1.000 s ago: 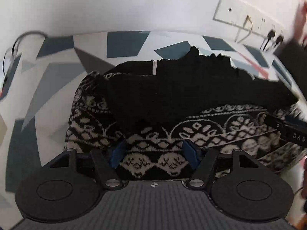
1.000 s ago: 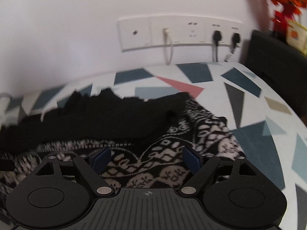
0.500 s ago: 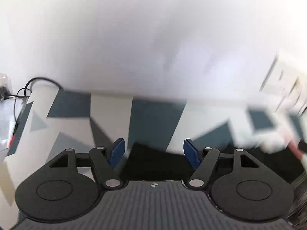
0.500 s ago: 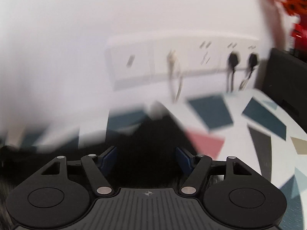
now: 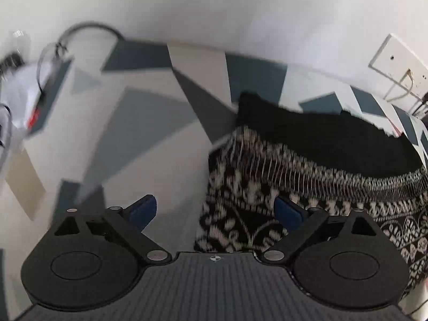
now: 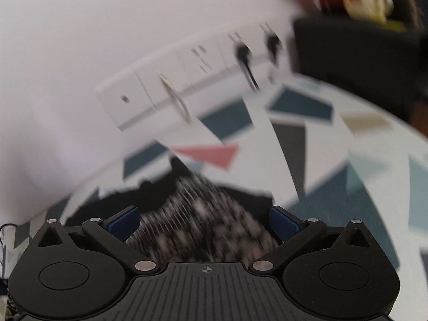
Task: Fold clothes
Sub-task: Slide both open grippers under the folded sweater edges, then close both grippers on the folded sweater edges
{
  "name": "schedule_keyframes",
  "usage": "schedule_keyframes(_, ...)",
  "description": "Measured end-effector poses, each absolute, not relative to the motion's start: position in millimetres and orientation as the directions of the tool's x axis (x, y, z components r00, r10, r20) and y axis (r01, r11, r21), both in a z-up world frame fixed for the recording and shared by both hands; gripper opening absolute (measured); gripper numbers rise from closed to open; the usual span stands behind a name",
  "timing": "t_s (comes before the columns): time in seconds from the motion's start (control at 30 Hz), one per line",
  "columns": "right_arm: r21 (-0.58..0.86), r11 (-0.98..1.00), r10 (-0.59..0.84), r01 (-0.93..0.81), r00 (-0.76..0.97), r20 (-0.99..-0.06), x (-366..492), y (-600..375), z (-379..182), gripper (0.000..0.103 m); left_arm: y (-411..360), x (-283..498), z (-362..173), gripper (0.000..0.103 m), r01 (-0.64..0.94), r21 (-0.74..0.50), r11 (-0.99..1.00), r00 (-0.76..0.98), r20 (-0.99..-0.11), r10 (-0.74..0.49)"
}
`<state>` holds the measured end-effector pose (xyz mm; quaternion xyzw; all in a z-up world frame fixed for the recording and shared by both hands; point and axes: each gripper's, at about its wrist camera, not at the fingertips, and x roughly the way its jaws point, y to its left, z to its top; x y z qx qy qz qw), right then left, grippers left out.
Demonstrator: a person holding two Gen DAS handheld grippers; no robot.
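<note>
Both my tools have swung in the last second. The left gripper [image 5: 215, 211], which a second ago sat square over the sweater [image 5: 307, 176] with patterned knit between its fingers, now has the sweater off to its right, and only the right fingertip overlaps the cloth, while bare table [image 5: 139, 133] lies ahead and to its left. Its jaws stand wide apart and hold nothing. The right gripper [image 6: 204, 222] has tilted, so the wall sockets [image 6: 187, 85] ahead of it run on a slant. It too is spread wide and empty, with the sweater's [image 6: 203, 214] blurred patterned end lying between and just beyond its fingers. The sweater looks bunched into a narrower heap than before, with its black part lying across the far side and the patterned knit nearer me. To my eye a fold has just been laid over and let go, though the blur hides how neat the edges are. Whether another fold is due or this bundle is finished, I cannot tell from here.
</note>
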<state>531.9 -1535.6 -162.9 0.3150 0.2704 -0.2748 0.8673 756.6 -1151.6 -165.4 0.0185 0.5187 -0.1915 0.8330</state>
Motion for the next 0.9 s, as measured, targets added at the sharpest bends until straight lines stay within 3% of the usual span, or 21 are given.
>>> schedule_keyframes(0.07, 0.389, 0.621, -0.331, 0.681, 0.677, -0.658, 532.1, -1536.9, -170.5, 0.102, -1151.7, 753.5, -174.6, 0.102, 0.327, -0.177, 0.928, 0.398, -0.865, -0.305)
schedule_keyframes(0.3, 0.307, 0.651, -0.3, 0.695, 0.607, -0.736, 553.1, -1546.0, -192.0, 0.102, -1157.4, 749.8, -176.8, 0.103, 0.342, -0.154, 0.927, 0.381, -0.879, -0.287)
schedule_keyframes(0.53, 0.202, 0.772, -0.284, 0.603, 0.611, -0.739, 563.6, -1521.9, -194.9, 0.102, -1160.4, 748.3, -177.9, 0.103, 0.359, -0.135, 0.923, 0.39, -0.877, -0.28)
schedule_keyframes(0.9, 0.254, 0.749, -0.301, 0.612, 0.655, -0.693, 556.3, -1524.8, -197.1, 0.102, -1164.5, 745.7, -177.5, 0.102, 0.38, -0.147, 0.913, 0.406, -0.861, -0.307)
